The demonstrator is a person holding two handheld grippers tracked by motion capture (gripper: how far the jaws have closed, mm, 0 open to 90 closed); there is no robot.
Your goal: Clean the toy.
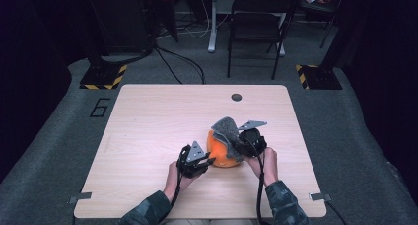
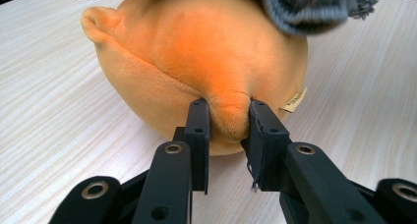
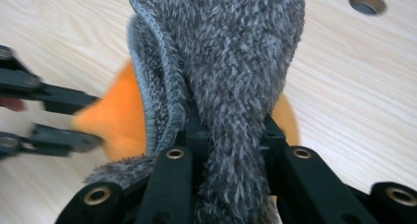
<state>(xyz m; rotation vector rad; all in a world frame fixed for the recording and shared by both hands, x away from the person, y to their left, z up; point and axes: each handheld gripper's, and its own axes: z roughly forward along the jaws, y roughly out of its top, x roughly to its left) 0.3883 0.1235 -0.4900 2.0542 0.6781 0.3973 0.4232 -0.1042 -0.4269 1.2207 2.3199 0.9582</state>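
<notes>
An orange plush toy [image 1: 220, 151] lies on the wooden table [image 1: 148, 121], near its front middle. A grey fuzzy cloth [image 1: 228, 131] drapes over the toy's top and right side. My left gripper [image 1: 209, 161] comes from the left and is shut on a pinched fold of the orange plush toy [image 2: 206, 52]; its pads [image 2: 199, 128] squeeze the fabric. My right gripper [image 1: 241, 142] is at the toy's right, shut on the grey cloth [image 3: 231, 62], which bunches between its jaws. Behind the cloth the orange toy [image 3: 120, 118] shows.
A round cable hole [image 1: 236, 97] sits near the table's far edge. A folding chair [image 1: 256, 22] and stand bases with yellow-black striped tape [image 1: 103, 77] are on the carpet beyond the table. Bare tabletop lies to the left and behind the toy.
</notes>
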